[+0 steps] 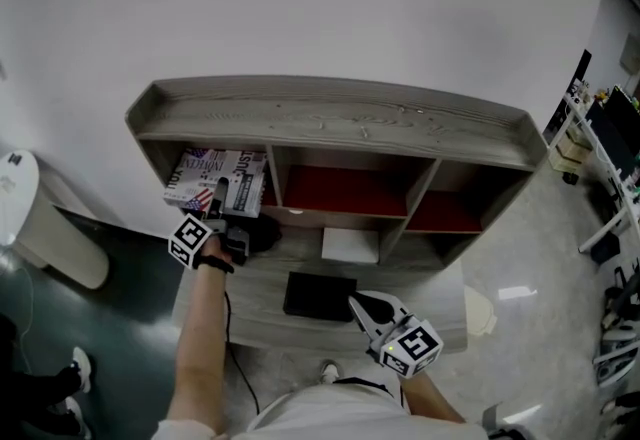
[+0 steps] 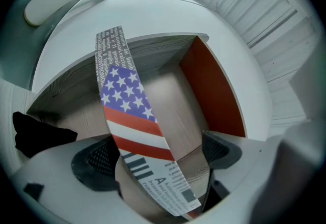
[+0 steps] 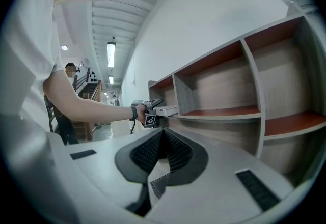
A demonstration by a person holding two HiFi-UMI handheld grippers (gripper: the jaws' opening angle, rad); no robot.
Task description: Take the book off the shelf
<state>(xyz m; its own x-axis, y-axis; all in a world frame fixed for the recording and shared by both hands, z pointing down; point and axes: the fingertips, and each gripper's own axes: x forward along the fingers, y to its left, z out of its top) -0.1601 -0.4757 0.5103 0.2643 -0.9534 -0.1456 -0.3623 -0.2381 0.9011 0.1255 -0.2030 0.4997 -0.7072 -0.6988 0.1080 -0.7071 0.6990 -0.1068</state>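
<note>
Currently book (image 2: pixel 135 116) sits btwn left tool's (image 2: pixel 158 154) spread jaws.

Matt grey wood grain is shown on the shelf (image 1: pixel 340 118), and a smooth printed paper cover is seen on the book (image 2: pixel 130 111).

The left arm (image 1: pixel 203 338) is reaching straight out ahead of the body, and its hand (image 1: pixel 220 248) is gripping the left gripper (image 1: pixel 221 196), which is pointing roughly level. Its jaws are standing wide apart, with the book (image 2: pixel 133 116) standing between them, nearer the left-hand jaw and clear of the other. The right gripper (image 1: pixel 357 304) is hanging close in front of the torso and pointing forward, its jaws pressing together on nothing. The right forearm (image 1: pixel 432 396) is showing just behind it.
</note>
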